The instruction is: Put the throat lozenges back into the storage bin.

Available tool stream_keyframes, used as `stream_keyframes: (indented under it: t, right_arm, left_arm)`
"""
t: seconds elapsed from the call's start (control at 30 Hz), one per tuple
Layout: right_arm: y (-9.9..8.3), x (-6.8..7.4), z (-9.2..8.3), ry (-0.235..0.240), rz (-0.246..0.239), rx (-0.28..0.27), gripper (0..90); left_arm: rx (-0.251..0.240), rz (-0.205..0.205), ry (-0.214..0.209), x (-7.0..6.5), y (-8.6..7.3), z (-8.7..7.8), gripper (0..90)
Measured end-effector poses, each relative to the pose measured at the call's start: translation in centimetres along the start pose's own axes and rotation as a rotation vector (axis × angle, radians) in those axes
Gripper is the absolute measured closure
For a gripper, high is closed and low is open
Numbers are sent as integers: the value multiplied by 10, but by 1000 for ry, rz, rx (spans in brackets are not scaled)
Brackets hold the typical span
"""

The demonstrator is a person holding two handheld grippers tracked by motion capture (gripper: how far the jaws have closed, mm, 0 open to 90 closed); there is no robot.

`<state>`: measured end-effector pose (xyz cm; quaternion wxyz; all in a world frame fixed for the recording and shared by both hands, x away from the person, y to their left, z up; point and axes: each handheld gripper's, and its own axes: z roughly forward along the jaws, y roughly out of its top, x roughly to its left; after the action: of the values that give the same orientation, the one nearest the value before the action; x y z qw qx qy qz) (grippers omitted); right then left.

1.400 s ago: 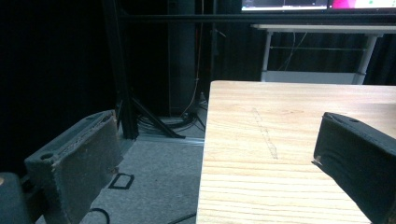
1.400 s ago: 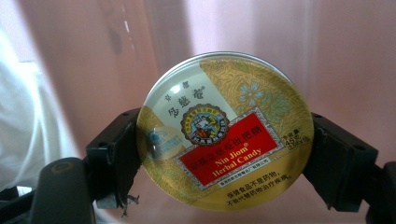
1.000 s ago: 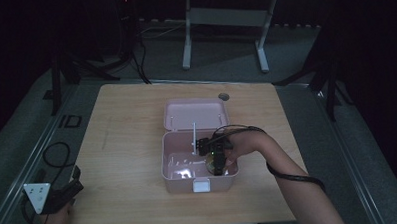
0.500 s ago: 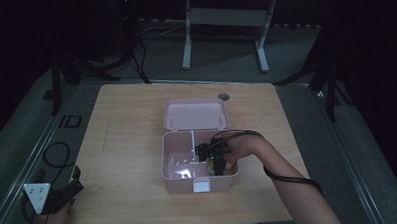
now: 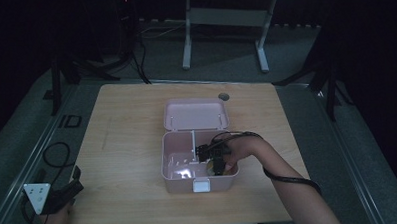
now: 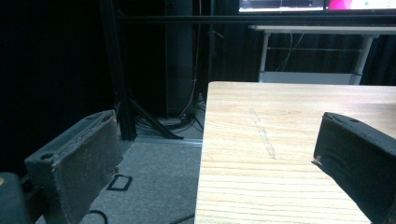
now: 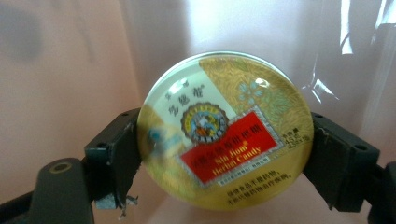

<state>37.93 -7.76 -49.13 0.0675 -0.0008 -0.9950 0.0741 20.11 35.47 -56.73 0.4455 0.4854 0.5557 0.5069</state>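
A pink box (image 5: 181, 165) sits near the middle of the wooden table (image 5: 126, 119), its lid (image 5: 195, 113) swung open toward the far side. The right gripper (image 5: 216, 164) reaches down into the box's right compartment, just right of the inner divider (image 5: 193, 144). In the right gripper view its jaws clamp a round yellow candy tin (image 7: 226, 128) by its left and right edges, the red label facing the camera and the pink box wall behind it. The left gripper (image 5: 64, 194) rests at the table's near left corner, well apart from the box; in the left gripper view its jaws stand wide with nothing between them.
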Motion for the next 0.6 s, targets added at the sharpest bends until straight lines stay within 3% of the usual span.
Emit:
stream_keyframes:
  t: [0.17, 0.6]
  right_arm:
    - [-1, 0, -2, -2, 3, -12, 185]
    - [-7, 3, -26, -21, 9, -55, 201]
  left_arm:
    - [-1, 0, -2, 0, 0, 0, 10]
    - [1, 1, -4, 0, 0, 0, 10]
